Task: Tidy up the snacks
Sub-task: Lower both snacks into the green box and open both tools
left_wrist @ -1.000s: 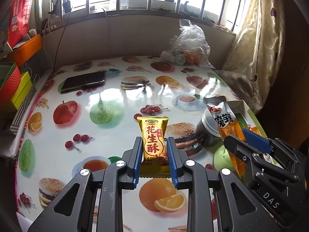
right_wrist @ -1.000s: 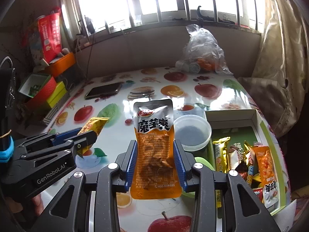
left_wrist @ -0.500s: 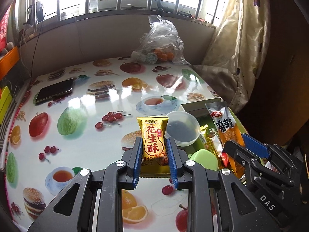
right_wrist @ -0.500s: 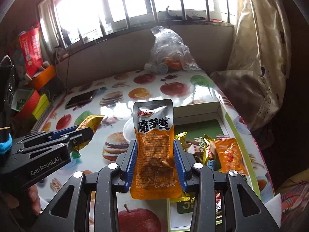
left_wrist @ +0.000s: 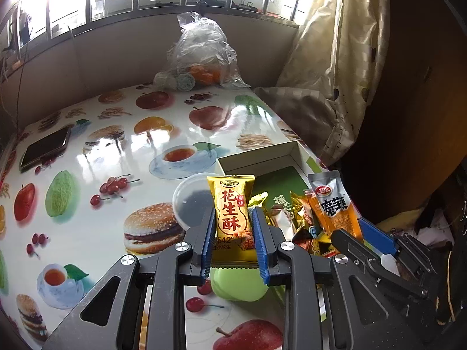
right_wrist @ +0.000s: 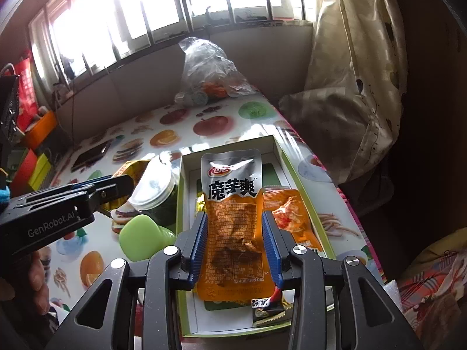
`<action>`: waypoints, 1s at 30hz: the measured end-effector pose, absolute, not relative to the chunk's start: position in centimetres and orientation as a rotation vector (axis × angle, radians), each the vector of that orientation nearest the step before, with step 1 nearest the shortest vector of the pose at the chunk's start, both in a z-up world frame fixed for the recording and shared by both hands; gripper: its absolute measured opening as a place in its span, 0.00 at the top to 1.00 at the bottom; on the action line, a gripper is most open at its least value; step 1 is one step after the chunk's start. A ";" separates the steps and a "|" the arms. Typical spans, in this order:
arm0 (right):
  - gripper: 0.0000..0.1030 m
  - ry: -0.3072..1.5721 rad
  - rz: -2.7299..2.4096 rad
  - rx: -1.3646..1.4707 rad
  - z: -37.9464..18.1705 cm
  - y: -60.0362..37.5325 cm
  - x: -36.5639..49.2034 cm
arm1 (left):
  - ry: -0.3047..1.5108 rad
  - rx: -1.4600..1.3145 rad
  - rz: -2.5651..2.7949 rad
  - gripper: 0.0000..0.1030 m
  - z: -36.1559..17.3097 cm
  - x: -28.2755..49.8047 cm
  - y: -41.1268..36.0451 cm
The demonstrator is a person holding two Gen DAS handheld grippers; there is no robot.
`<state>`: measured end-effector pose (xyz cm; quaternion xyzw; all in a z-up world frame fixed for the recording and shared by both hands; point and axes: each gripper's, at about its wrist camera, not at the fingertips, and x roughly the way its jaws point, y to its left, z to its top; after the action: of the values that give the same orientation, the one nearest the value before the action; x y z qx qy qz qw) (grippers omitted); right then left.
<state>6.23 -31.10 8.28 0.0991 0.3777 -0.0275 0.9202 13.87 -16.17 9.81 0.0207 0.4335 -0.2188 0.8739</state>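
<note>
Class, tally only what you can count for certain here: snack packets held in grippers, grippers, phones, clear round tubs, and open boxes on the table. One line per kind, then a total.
Snack packets held in grippers: 2 (yellow packet, orange-and-silver pouch)
Grippers: 2 (left gripper, right gripper)
Phones: 1 (phone)
Clear round tubs: 1 (tub)
Open boxes: 1 (box)
Total: 7

Phone (left_wrist: 43, 147) and plastic bag (left_wrist: 201, 55) on fruit-print table (left_wrist: 87, 204).

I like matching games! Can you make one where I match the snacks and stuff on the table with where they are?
Things:
1. Yellow peanut candy packet
2. Orange and silver konjac pouch
3. Dark flat phone
4. Clear plastic bag of oranges

Places:
A. by the window wall
B. in the left claw
C. lying on the fruit-print tablecloth
D. in the right claw

Pairs: 1-B, 2-D, 3-C, 4-A
</note>
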 end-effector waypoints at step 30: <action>0.62 0.841 -0.075 0.209 4.1 -33.0 5.7 | 1.009 0.089 -0.510 0.74 5.4 15.8 -22.8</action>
<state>5.70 -32.98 4.14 0.1014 0.4072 -0.0363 0.9070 15.82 -22.82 5.35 0.0424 0.4777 -0.2416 0.8436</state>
